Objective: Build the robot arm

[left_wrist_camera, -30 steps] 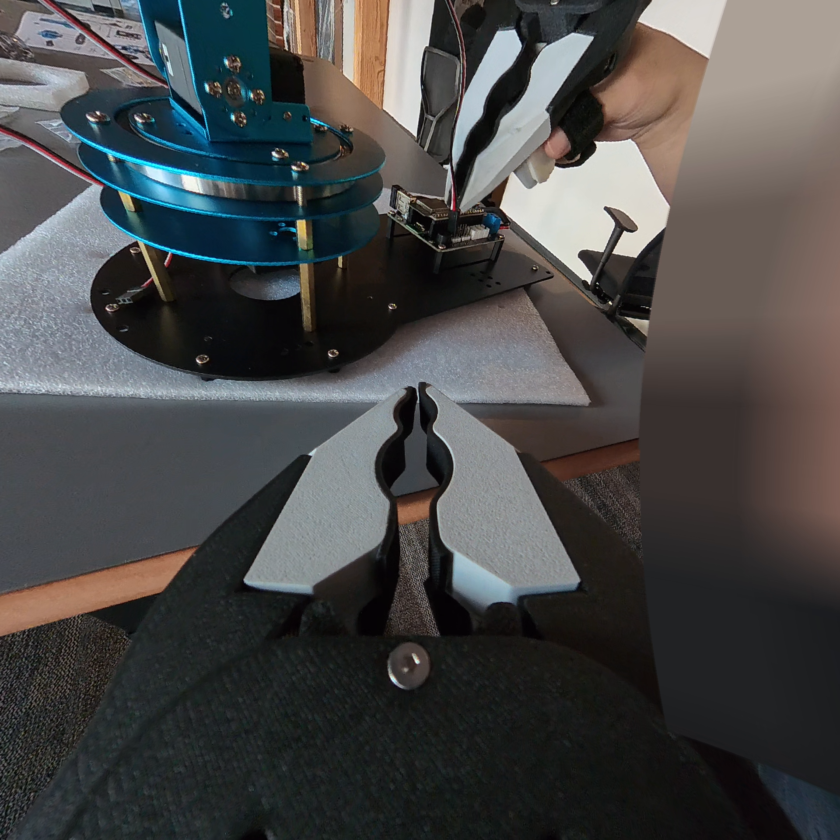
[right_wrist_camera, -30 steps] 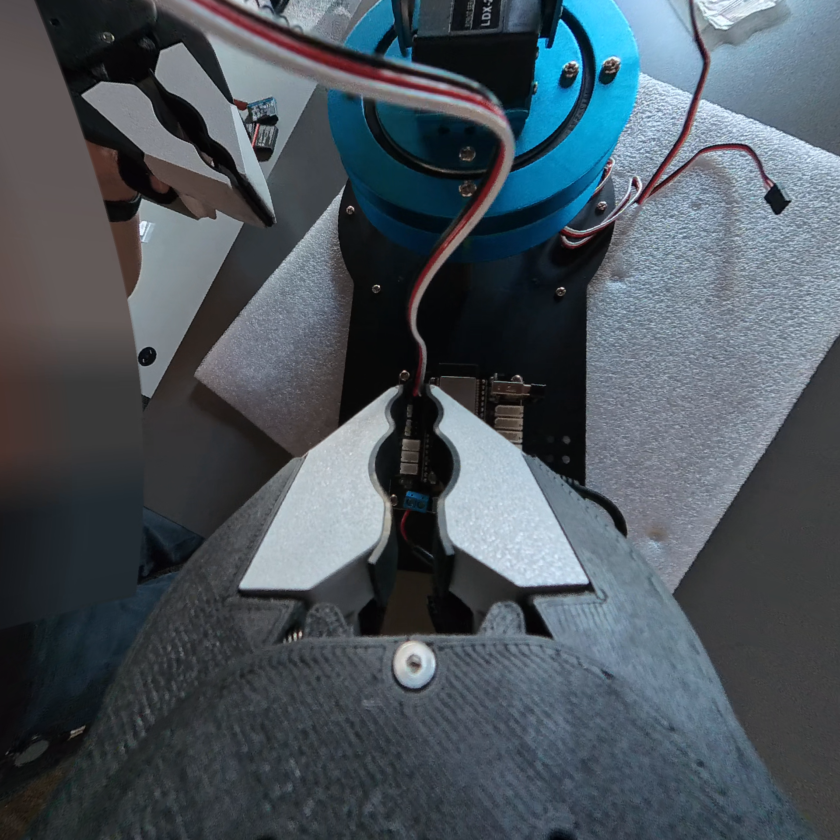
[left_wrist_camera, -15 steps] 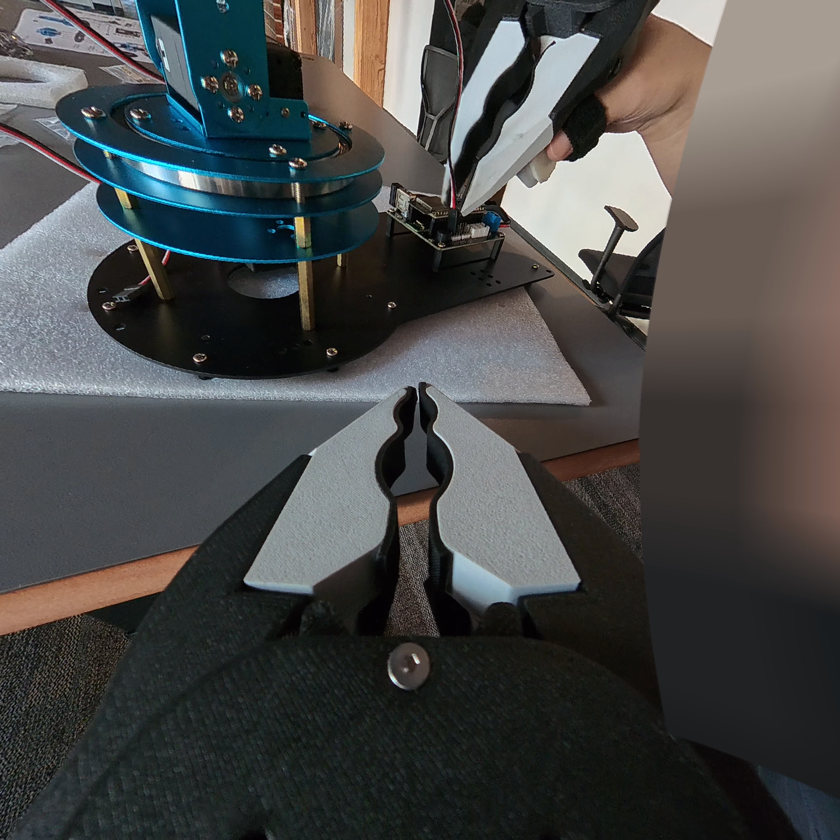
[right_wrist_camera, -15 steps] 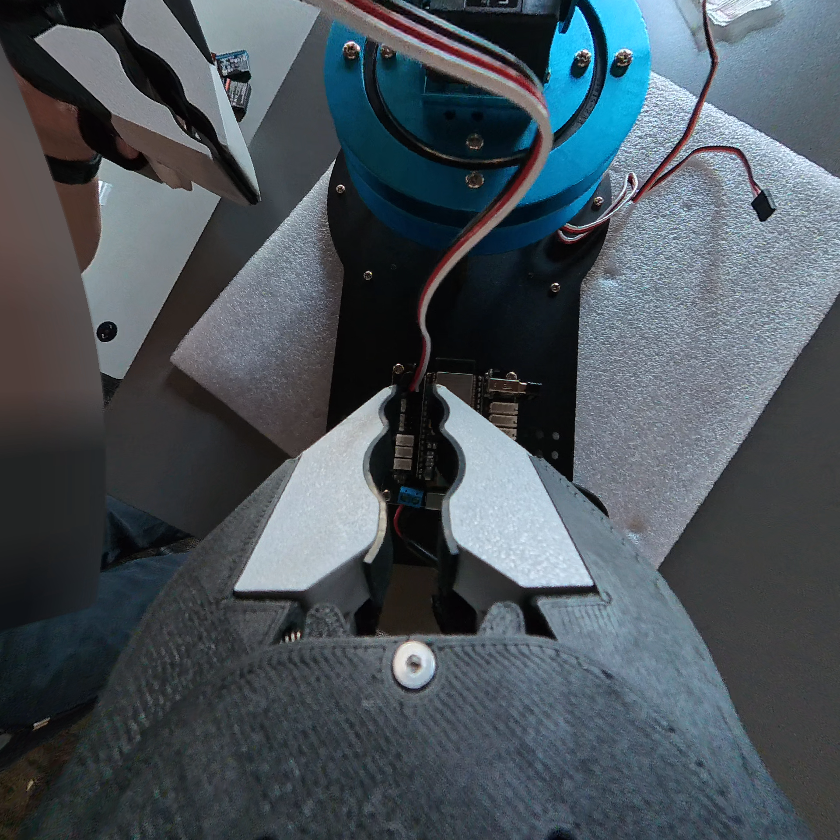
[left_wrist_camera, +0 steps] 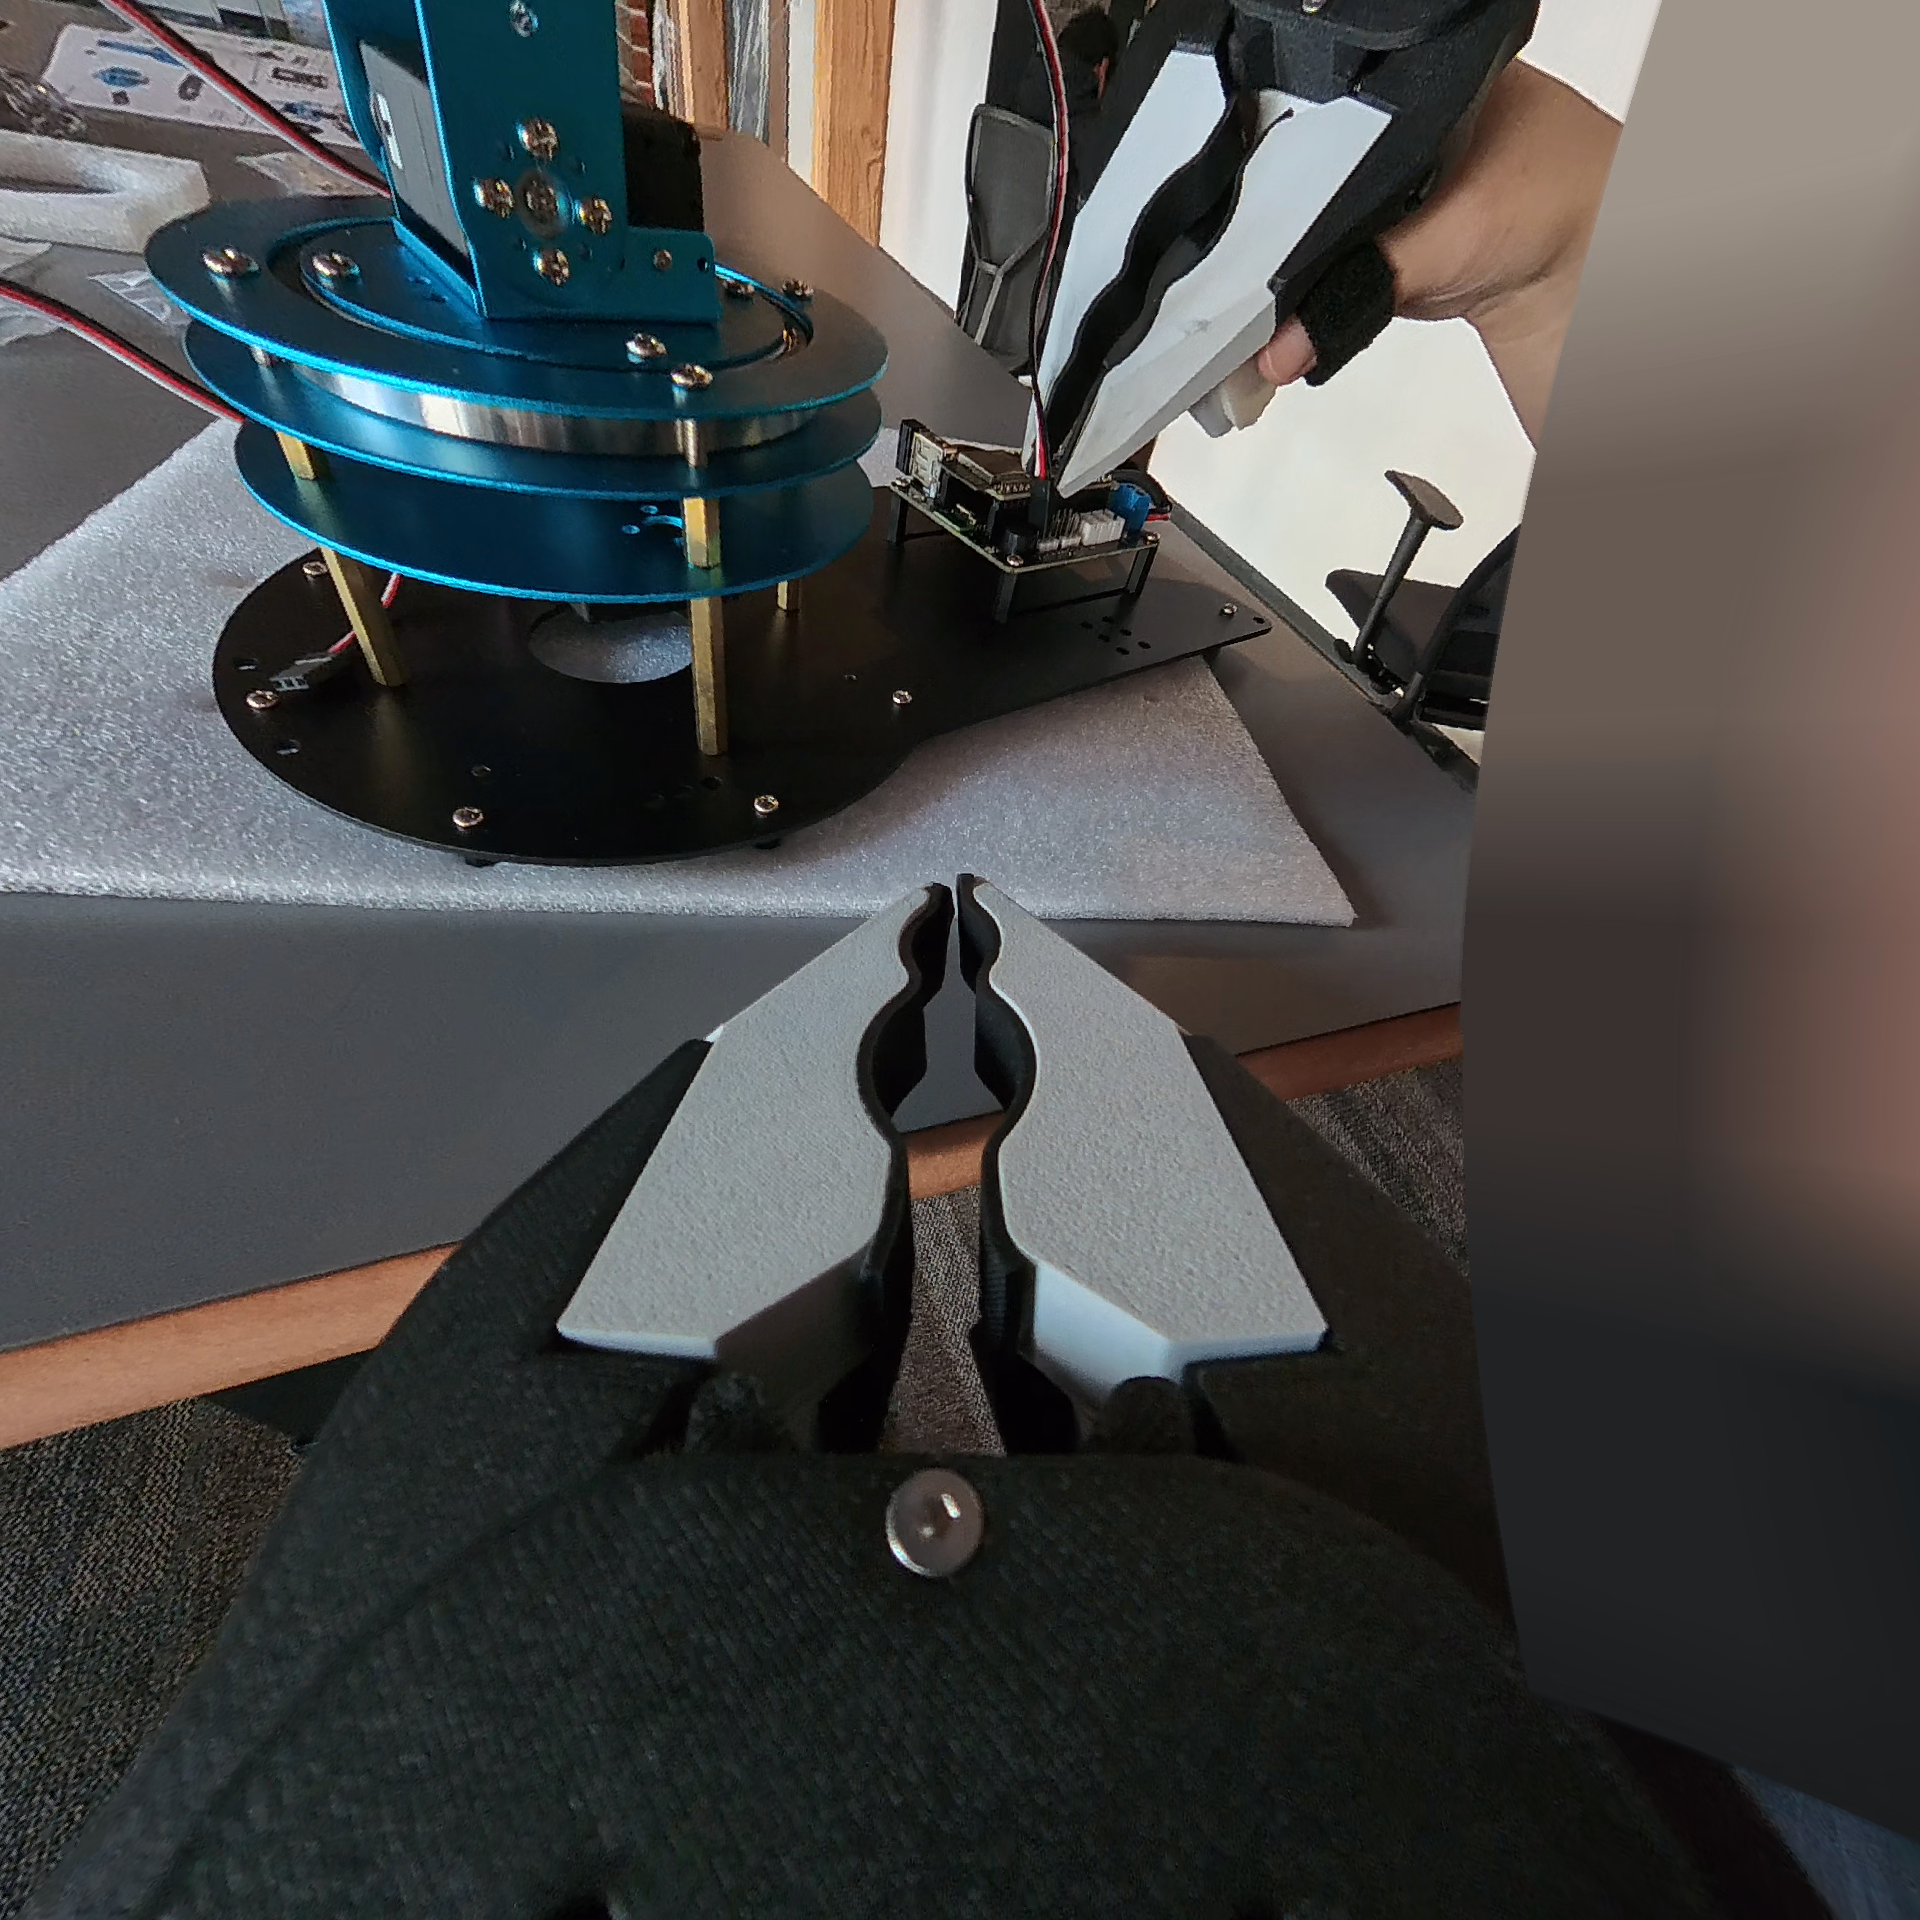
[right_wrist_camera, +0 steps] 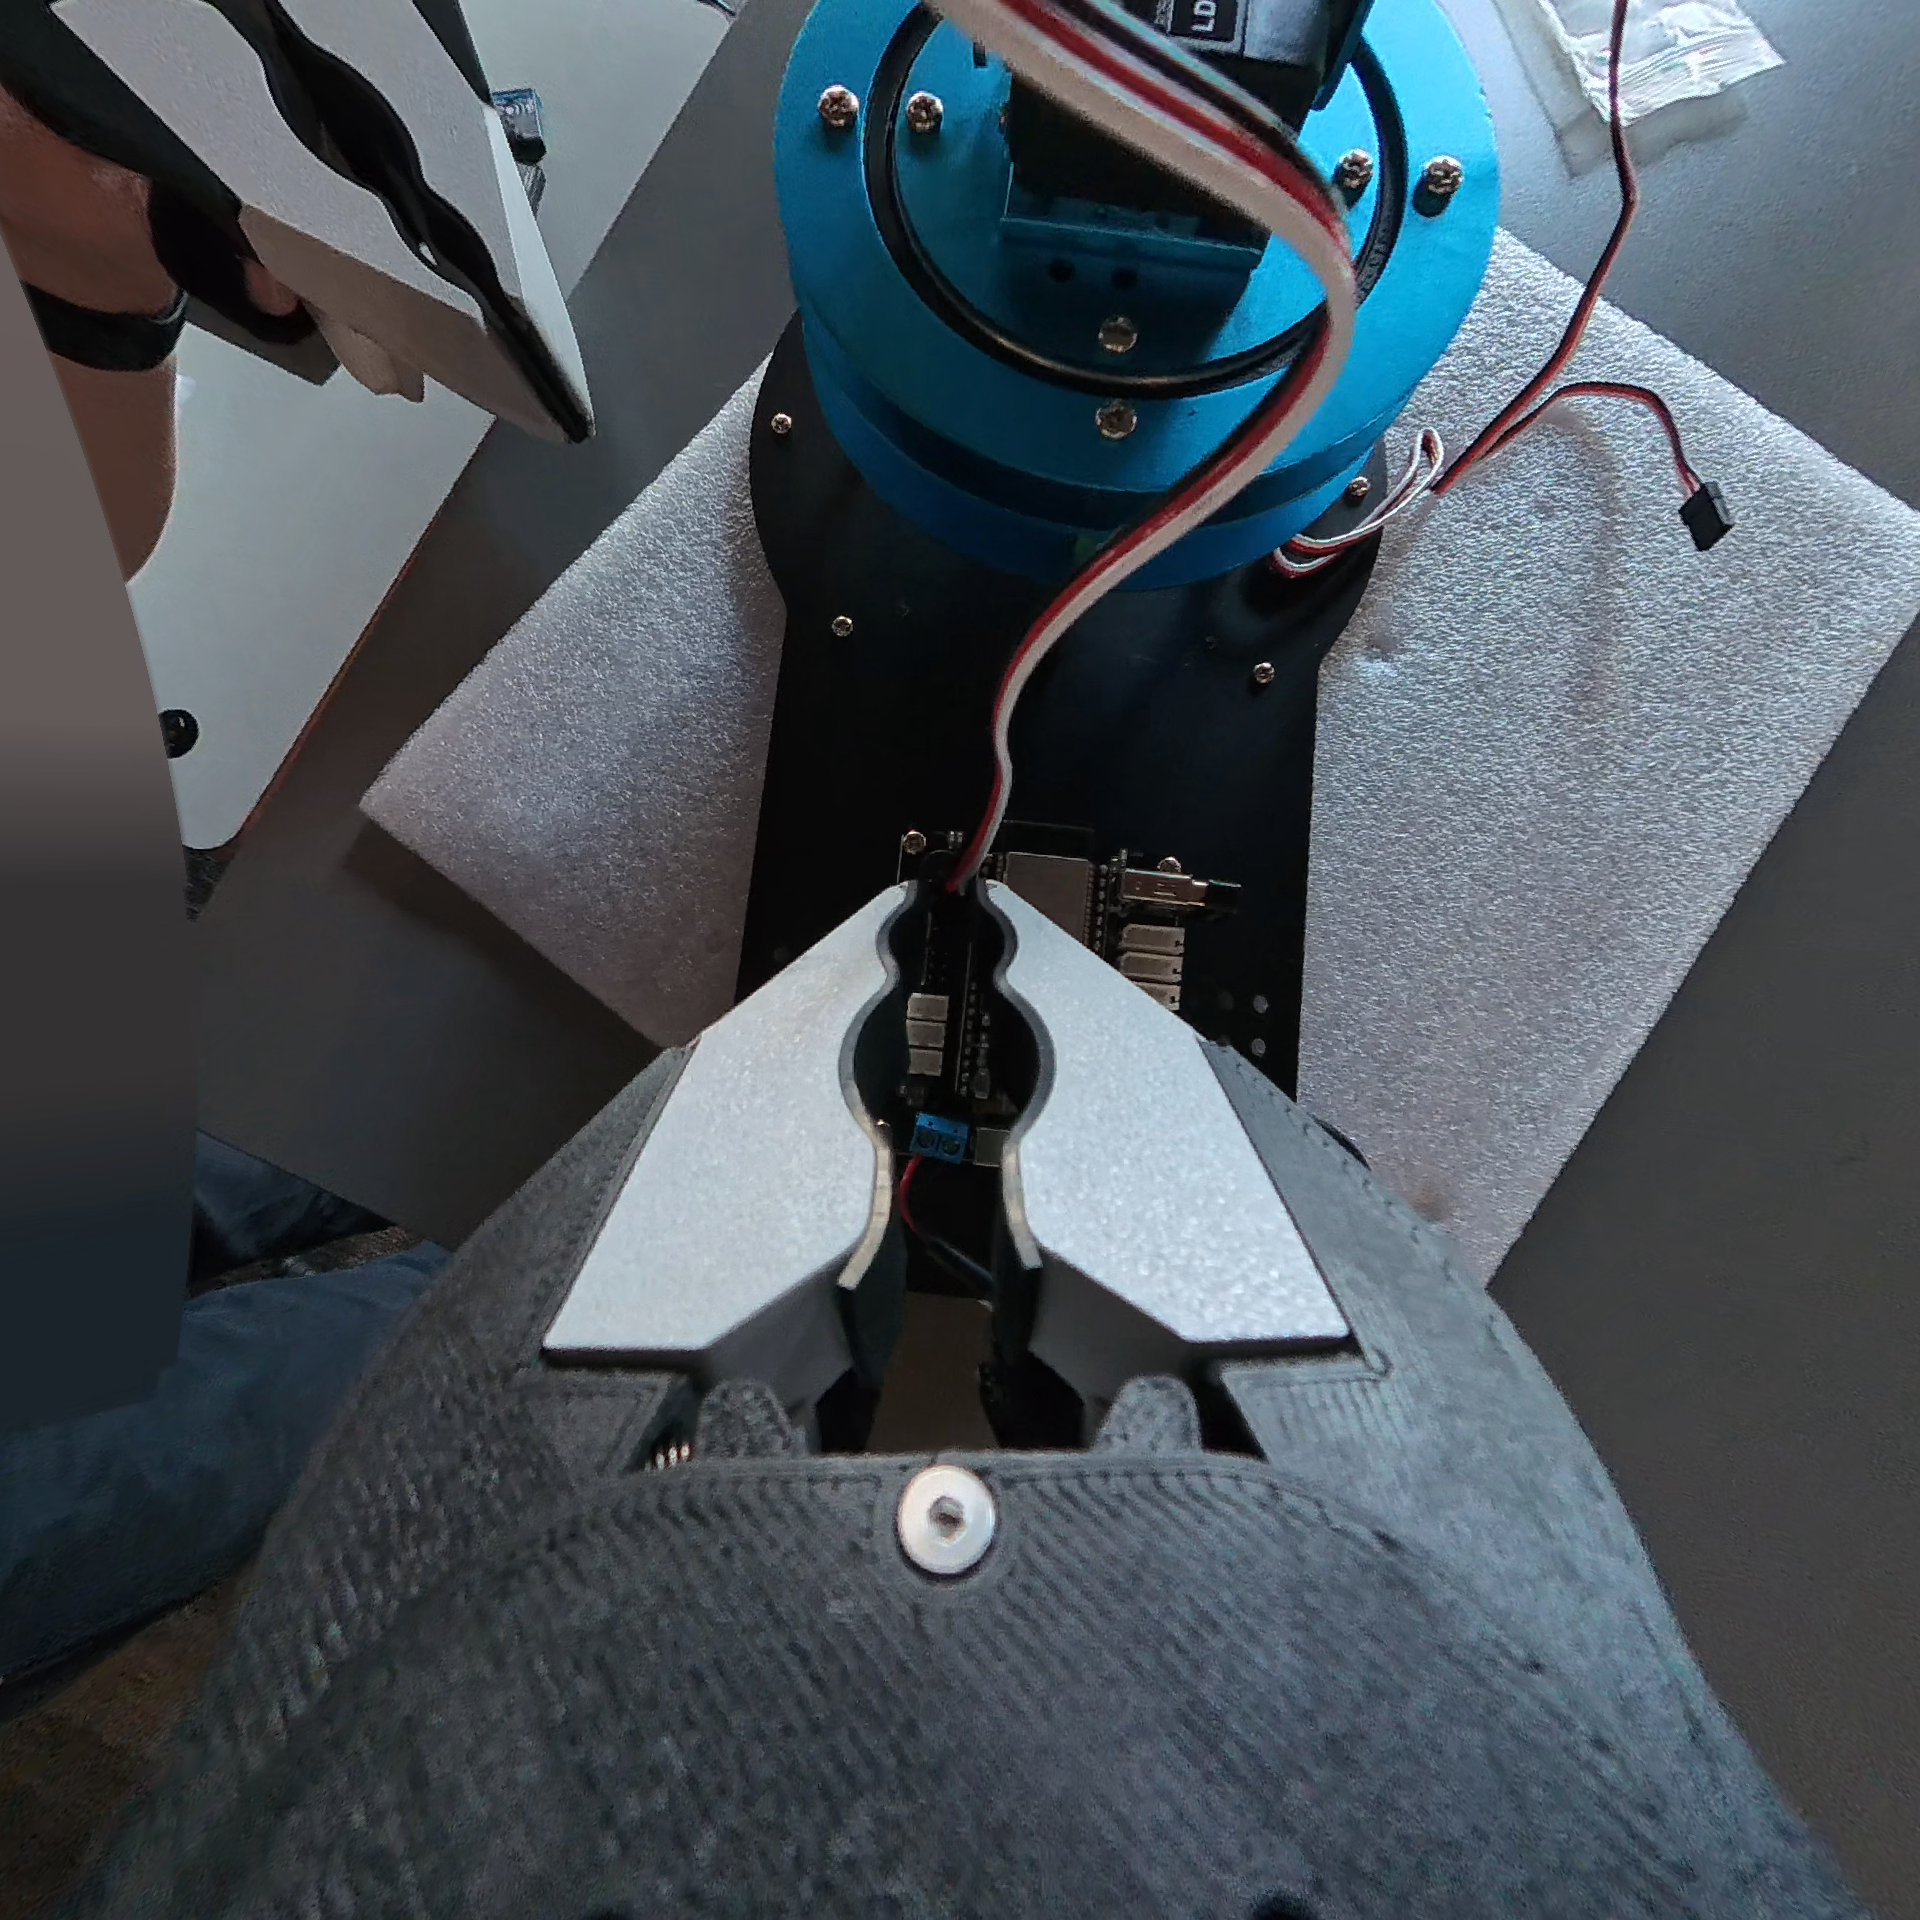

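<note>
Where foam mat (left_wrist_camera: 1091,831) ends, left hand-held gripper (left_wrist_camera: 956,891) pressed together; right hand-held gripper (right_wrist_camera: 964,891) pinching servo cable (right_wrist_camera: 1049,665).

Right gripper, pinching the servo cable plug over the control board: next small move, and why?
Probably a short straight press down. The right gripper is shut on the servo cable just above its plug, which stands upright on the control board header; whether it is fully seated cannot be told. The left gripper is shut, empty, off the table edge.

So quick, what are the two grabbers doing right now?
Left gripper: shut, holding nothing.
Right gripper: shut on the striped cable at the circuit board.
</note>
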`<state>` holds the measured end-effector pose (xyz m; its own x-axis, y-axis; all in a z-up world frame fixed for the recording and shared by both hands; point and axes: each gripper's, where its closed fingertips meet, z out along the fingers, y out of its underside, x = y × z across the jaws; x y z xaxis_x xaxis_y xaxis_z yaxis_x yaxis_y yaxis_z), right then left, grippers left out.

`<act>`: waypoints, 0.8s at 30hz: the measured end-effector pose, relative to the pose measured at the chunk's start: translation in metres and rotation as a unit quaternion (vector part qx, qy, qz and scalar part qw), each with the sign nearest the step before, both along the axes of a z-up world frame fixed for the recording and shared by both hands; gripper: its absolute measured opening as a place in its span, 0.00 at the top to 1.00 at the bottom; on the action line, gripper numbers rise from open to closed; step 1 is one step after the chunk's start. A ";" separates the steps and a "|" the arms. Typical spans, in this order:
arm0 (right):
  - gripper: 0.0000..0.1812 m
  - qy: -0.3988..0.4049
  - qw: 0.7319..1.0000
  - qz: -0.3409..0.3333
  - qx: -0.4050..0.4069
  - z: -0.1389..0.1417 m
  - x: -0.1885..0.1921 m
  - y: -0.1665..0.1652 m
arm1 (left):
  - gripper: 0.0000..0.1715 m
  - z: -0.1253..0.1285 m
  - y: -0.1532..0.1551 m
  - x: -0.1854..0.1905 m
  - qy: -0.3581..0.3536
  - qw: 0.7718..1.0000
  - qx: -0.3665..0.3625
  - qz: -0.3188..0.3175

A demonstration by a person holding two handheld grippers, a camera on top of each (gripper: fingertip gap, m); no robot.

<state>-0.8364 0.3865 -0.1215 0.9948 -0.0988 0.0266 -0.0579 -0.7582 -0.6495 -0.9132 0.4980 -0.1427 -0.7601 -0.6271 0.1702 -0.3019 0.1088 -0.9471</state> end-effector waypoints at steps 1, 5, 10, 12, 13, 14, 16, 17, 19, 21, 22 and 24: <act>0.95 0.001 1.000 -0.002 0.001 0.000 0.000 0.000 | 1.00 0.000 0.000 0.000 0.000 1.000 0.000 0.000; 0.93 0.005 1.000 -0.007 0.015 0.003 -0.001 0.002 | 1.00 0.001 -0.001 0.000 0.000 1.000 0.000 0.000; 0.95 -0.001 1.000 -0.008 0.011 0.002 0.000 0.002 | 1.00 0.000 -0.002 -0.001 0.000 1.000 0.001 -0.001; 0.96 0.000 1.000 -0.010 0.011 0.002 0.000 0.002 | 1.00 0.000 -0.001 -0.001 0.000 1.000 0.001 -0.001; 0.96 0.002 1.000 -0.010 0.010 0.002 0.000 0.002 | 1.00 0.000 -0.001 -0.001 0.000 1.000 0.001 0.000; 0.96 0.002 1.000 -0.010 0.010 0.002 0.000 0.002 | 1.00 0.001 -0.001 -0.001 0.000 1.000 0.001 0.000; 0.96 0.000 1.000 -0.010 0.008 0.002 0.000 0.002 | 1.00 0.002 -0.001 -0.002 -0.001 1.000 0.001 0.000; 0.96 -0.003 1.000 -0.010 0.006 0.002 -0.001 0.002 | 1.00 0.002 -0.001 -0.001 -0.002 1.000 0.001 0.001; 0.96 -0.007 1.000 -0.010 0.003 0.001 -0.001 0.002 | 1.00 0.002 0.000 -0.001 -0.002 1.000 0.001 0.001; 0.96 -0.010 1.000 -0.009 0.002 0.001 -0.001 0.001 | 1.00 0.003 -0.001 -0.001 -0.002 1.000 0.000 0.001; 0.96 -0.011 1.000 -0.009 0.002 0.001 -0.001 0.001 | 1.00 0.003 -0.001 -0.001 -0.003 1.000 0.001 0.001; 0.96 -0.014 1.000 -0.009 0.002 0.001 -0.001 0.001 | 1.00 0.003 -0.001 -0.001 -0.003 1.000 0.001 0.000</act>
